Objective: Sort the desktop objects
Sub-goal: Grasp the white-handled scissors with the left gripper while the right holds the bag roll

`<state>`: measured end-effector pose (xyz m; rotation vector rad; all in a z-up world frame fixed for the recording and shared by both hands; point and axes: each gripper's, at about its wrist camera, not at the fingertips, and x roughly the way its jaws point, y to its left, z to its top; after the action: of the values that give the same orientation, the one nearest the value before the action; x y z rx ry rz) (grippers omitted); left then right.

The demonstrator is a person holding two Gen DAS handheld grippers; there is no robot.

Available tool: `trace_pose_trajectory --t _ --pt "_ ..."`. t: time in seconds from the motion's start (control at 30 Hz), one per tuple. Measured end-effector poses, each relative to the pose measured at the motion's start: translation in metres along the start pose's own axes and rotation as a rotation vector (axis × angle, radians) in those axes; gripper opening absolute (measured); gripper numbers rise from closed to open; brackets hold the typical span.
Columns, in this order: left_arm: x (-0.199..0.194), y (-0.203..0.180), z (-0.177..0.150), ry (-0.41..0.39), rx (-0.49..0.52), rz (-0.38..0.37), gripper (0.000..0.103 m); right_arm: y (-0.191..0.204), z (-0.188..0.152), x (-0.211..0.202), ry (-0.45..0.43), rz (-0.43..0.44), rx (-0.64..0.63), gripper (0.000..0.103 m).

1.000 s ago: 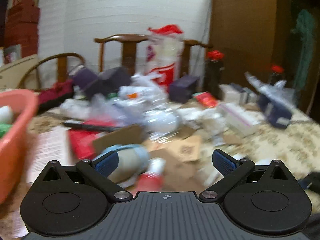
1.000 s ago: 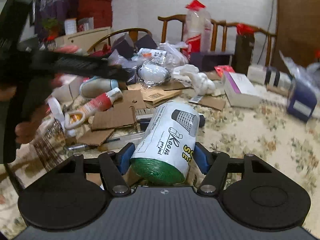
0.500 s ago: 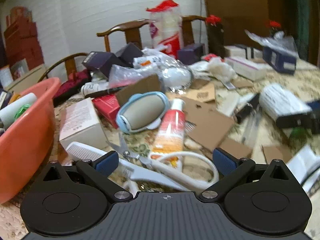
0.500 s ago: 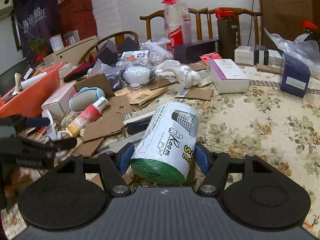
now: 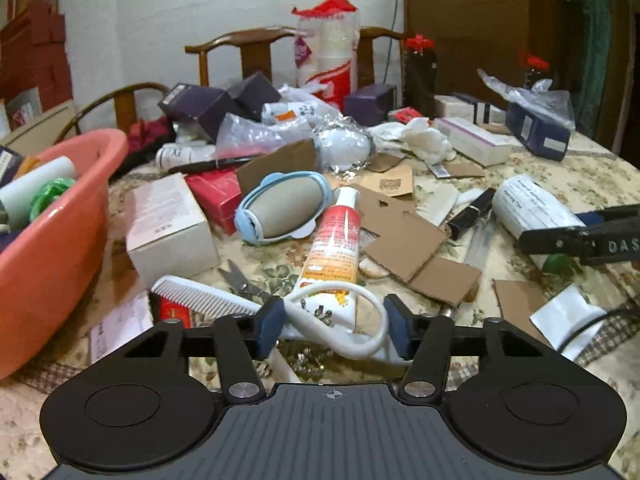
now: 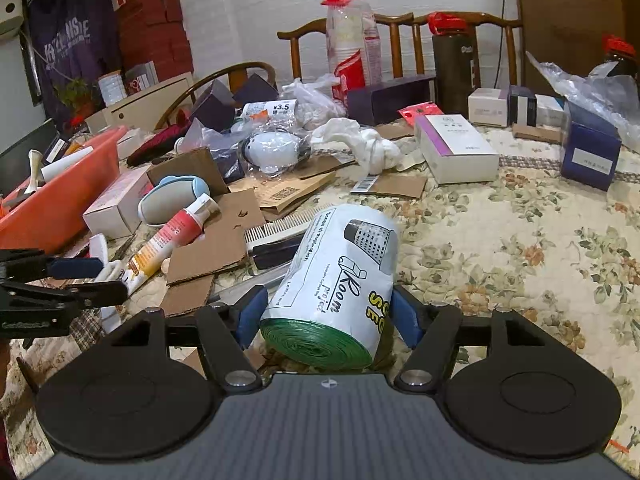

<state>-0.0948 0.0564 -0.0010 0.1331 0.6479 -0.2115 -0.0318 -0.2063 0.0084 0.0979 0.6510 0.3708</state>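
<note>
Left gripper (image 5: 334,330): its blue pads are standing apart on either side of the white scissors handle (image 5: 352,320), with a gap showing at each pad; whether they are touching the loop cannot be told. The scissors blades (image 5: 240,282) are pointing toward 10 o'clock, just beside a white comb (image 5: 196,298). At 12 o'clock a red-and-white tube (image 5: 336,240) is lying on the floral tablecloth (image 5: 580,176), its lower end passing under the handle loop. Beyond it, toward 11 o'clock, a blue-rimmed lint roller (image 5: 282,206) is leaning against a red box (image 5: 216,196); a white box (image 5: 170,222) is lying at 10 o'clock, and an orange basin (image 5: 48,248) is occupying 9 o'clock.

Right gripper (image 6: 326,316): its pads are pinching a roll of green garbage bags (image 6: 340,280) in a white printed wrapper, the roll pointing toward 12 o'clock. Cardboard scraps (image 6: 208,252) are lying at 10 o'clock, and a white-and-purple box (image 6: 456,148) is sitting at 1 o'clock, well apart.
</note>
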Motion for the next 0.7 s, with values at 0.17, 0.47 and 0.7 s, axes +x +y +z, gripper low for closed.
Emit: trace_pose_trajectory --t 0.17,0.47,0.7 --pt "-0.008 0.004 0.001 -0.029 -0.026 0.005 0.044 -0.001 0.0 0.0 0.002 0.004 0.007 0.072" --pt "-0.029 0.02 0.0 -0.053 -0.038 0.068 0.033 -0.001 -0.001 0.0 0.004 0.008 0.01 0.072" --pt "-0.032 0.044 -0.011 -0.06 -0.108 0.139 0.086 0.002 -0.002 0.0 0.013 0.019 0.003 0.073"
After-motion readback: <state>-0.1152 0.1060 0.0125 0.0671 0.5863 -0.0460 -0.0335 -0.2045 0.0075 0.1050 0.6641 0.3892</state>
